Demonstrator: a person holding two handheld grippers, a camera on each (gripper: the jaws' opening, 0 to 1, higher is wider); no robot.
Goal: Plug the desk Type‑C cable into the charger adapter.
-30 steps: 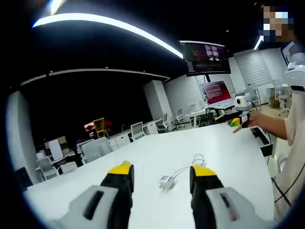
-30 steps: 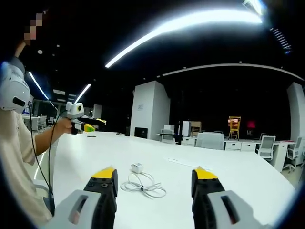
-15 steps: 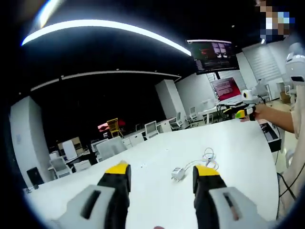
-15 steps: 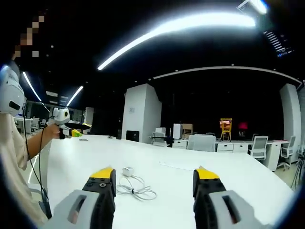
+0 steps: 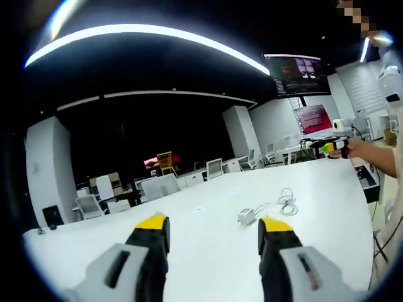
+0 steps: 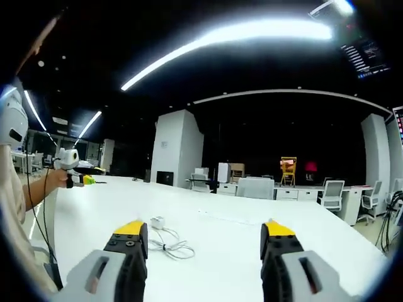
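Observation:
A small white charger adapter (image 5: 246,216) lies on the white table (image 5: 208,251), with a loosely coiled white cable (image 5: 284,202) beside it to the right. In the right gripper view the same adapter (image 6: 157,222) sits ahead left, its cable (image 6: 169,246) coiled just in front. My left gripper (image 5: 213,228) stands open above the table, the adapter just inside its right jaw line but farther off. My right gripper (image 6: 201,233) is open too, with nothing between its jaws. In each view the other gripper is far off in a hand: the right gripper (image 5: 337,145) and the left gripper (image 6: 70,170).
The table's right edge (image 5: 362,251) runs close to the person's body. Office chairs (image 5: 157,187) and desks stand behind the table. A wall screen (image 5: 299,72) hangs at the upper right. A white pillar (image 6: 176,148) rises beyond the far table edge.
Both cameras have swung, so the adapter and cable have slid sideways in each view. The jaws of both grippers stay equally wide. Nothing on the table has moved.

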